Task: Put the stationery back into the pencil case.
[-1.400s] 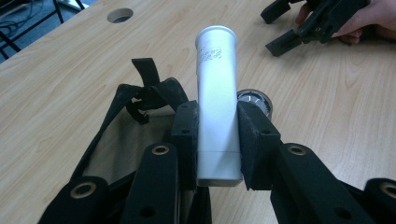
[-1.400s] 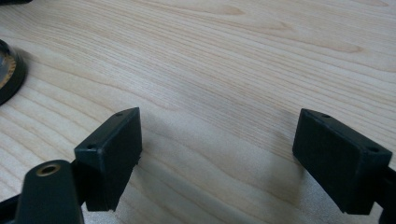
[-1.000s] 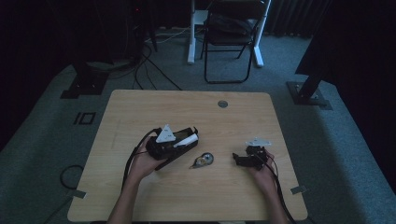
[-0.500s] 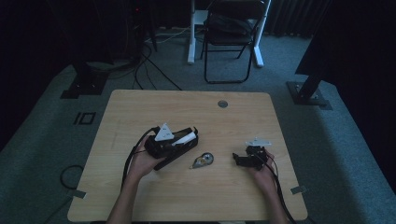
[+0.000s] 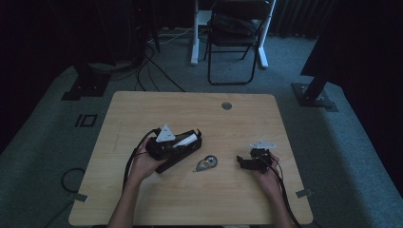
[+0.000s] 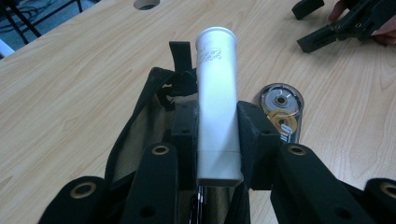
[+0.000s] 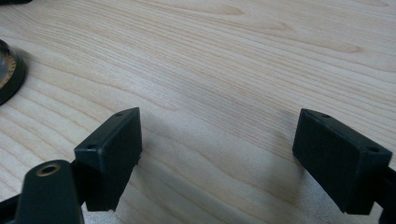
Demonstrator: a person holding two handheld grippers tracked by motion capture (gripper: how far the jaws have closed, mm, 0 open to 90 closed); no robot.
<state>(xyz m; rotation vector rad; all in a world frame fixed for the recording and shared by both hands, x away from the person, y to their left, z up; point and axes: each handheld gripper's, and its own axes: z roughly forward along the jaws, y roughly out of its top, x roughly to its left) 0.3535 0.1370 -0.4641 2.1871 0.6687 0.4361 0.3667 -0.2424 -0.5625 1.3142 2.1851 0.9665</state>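
White tube: a white cylindrical tube [image 6: 215, 100] sits clamped between the left gripper's [image 6: 217, 140] fingers, its open rim pointing away toward 12 o'clock, right over the mouth of a black zip pouch [image 6: 140, 121].
Tube from above: in the high view the tube [image 5: 186, 139] lies left of the desk's centre, on top of the pouch [image 5: 178, 153], which rests on the desk.
Left fingers: narrowed onto the tube, a pad pressed flat against each side; the grip sits near the tube's near end, so most of its length sticks out ahead.
Right fingers: spread wide with nothing between them, resting low over bare wood; in the high view the right gripper [image 5: 254, 160] is at about 4 o'clock from the desk's centre.
Step in hand: judged as feeding the tube into the pouch.
Doing it well: keep the tube in line with the zip opening, lead with the far end, tilt it down so it clears the fabric edge, and let go only once it is bedded inside.
Helping hand: the free right gripper could pin or pull the pouch's far lip so the mouth stays open; otherwise the soft fabric may fold under the tube.
Nearby: a correction tape dispenser [image 5: 206, 163] lies between the two grippers, just beside the pouch at 4 o'clock from it, so watch for a nudge.
Desk: light wood grain [image 5: 142, 114], with a round cable hole [image 5: 226, 105] near the far edge at 12 o'clock.
Room: dim, grey carpet, a folding chair [image 5: 235, 38] beyond the desk, and cables [image 5: 152, 57] across the floor at 11 o'clock.
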